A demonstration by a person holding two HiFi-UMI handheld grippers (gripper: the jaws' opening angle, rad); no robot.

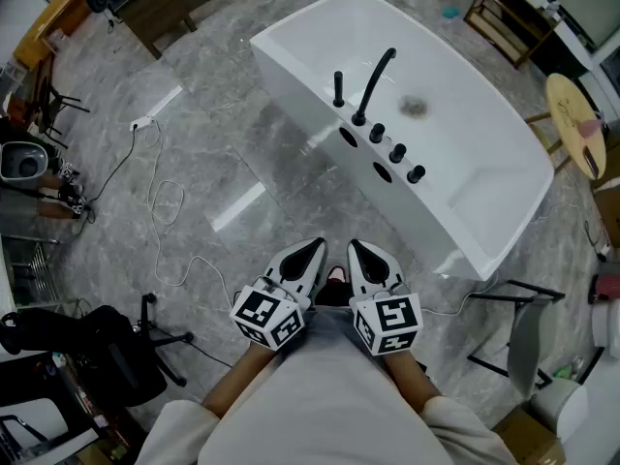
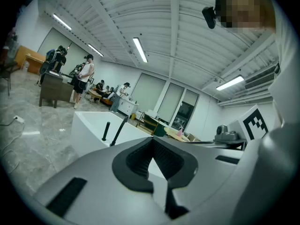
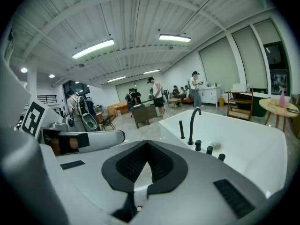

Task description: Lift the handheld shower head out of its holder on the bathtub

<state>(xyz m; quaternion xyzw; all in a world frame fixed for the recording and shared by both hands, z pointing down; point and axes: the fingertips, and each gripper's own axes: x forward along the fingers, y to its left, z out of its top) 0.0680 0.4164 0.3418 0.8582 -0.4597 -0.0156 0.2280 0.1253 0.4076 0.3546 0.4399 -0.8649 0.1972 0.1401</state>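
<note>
The handheld shower head [image 1: 338, 89] is a slim black rod standing upright in its holder on the near rim of the white bathtub [image 1: 291, 76], left of the curved black spout [image 1: 374, 83] and a row of black knobs [image 1: 397, 152]. Both grippers hang close to my body, well short of the tub. My left gripper [image 1: 312, 249] and right gripper [image 1: 359, 251] are side by side, each shut with nothing between the jaws. In the left gripper view the shower head [image 2: 106, 131] is small beyond the gripper [image 2: 152, 142]. In the right gripper view the shower head [image 3: 182, 130] stands ahead of the gripper [image 3: 147, 145].
A white cable [image 1: 167, 201] loops over the grey marble floor between me and the tub. A black chair base [image 1: 155, 332] stands at lower left, a folding stand [image 1: 518, 308] at right, a round table [image 1: 579, 124] beyond it. People [image 3: 154, 93] are standing at desks in the background.
</note>
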